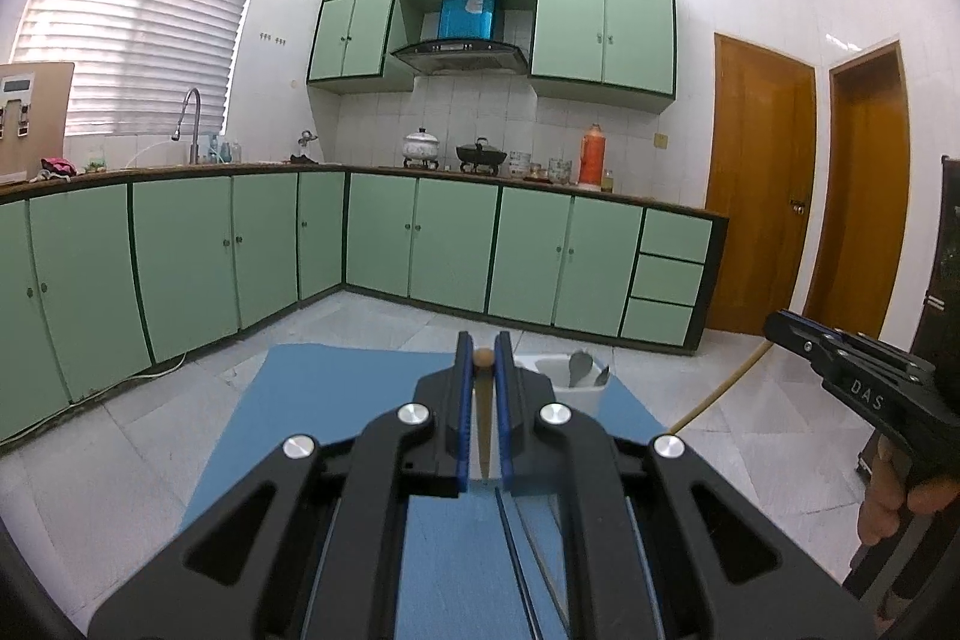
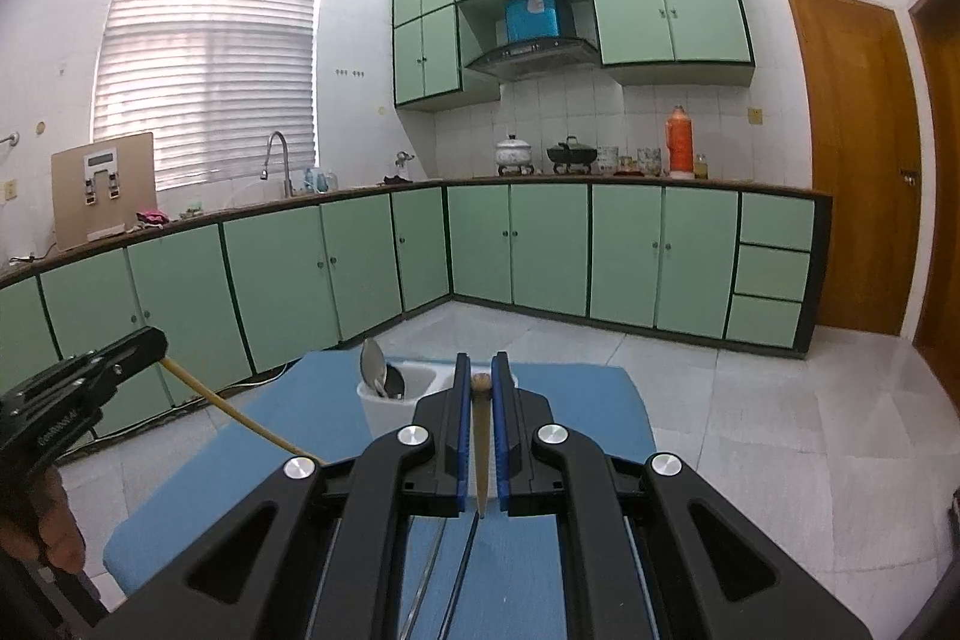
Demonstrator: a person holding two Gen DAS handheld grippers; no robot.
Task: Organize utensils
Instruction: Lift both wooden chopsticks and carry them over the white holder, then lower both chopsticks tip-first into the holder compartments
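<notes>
In the left wrist view my left gripper [image 1: 483,340] is shut on a wooden chopstick [image 1: 483,424] with a rounded end, held above the blue mat [image 1: 336,400]. My right gripper [image 2: 480,361] is likewise shut on a second wooden chopstick [image 2: 480,448]. Each gripper also shows in the other's view: the right gripper [image 1: 774,325] with its stick [image 1: 720,388] slanting down, and the left gripper [image 2: 153,340] with its stick [image 2: 240,418]. A white utensil holder [image 2: 384,412] with metal spoons [image 2: 373,367] stands at the mat's far end, just beyond both grippers; it also appears in the left view [image 1: 591,397].
Two thin dark rods [image 1: 516,550] lie on the mat under the grippers. Beyond the table are a tiled floor [image 1: 390,322], green base cabinets [image 1: 450,244], a counter with pots [image 1: 423,145] and an orange flask [image 2: 679,142], and wooden doors [image 1: 756,184] at the right.
</notes>
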